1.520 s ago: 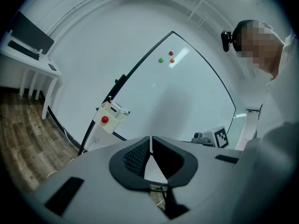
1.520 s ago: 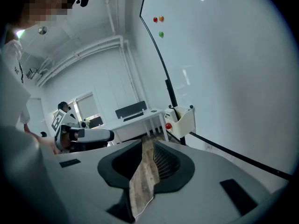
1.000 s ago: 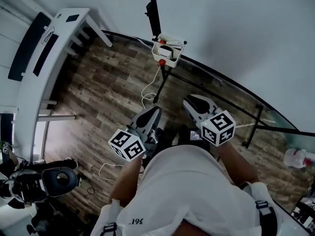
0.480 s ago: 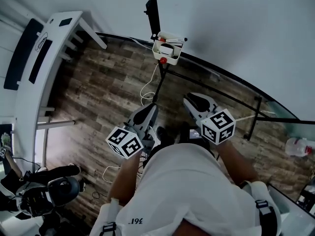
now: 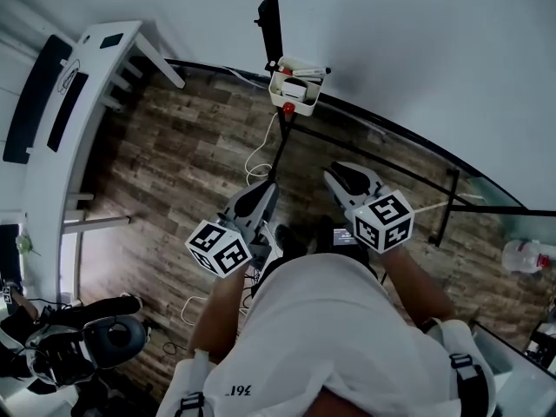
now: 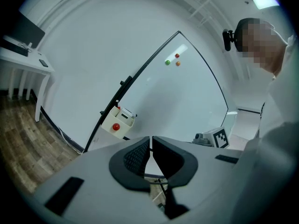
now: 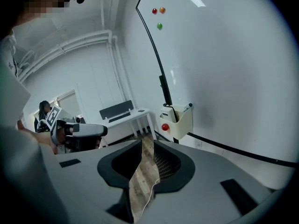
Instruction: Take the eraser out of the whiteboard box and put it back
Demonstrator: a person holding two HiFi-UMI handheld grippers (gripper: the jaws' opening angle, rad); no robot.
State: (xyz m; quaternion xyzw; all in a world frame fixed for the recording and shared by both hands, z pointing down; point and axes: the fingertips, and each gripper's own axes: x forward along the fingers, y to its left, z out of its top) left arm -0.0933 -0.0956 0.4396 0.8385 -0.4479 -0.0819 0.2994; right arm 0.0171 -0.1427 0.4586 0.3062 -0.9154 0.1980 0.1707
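We are holding the left gripper (image 5: 264,191) closed and the right gripper (image 5: 340,175) slightly parted, both empty, the box (image 5: 295,95) well ahead, seemingly nearer the right.

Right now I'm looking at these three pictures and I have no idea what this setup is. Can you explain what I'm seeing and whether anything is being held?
There is no robot here: a person holds a pair of tongs in each hand. The top-down picture comes from a camera on the person's head. The other two come from cameras riding on each pair of tongs, looking along the jaws. The left tongs are closed and empty. The right tongs stand slightly apart, also empty. Ahead, a white box with a red knob hangs on the black frame of a whiteboard, above a wood floor. Nothing is held.
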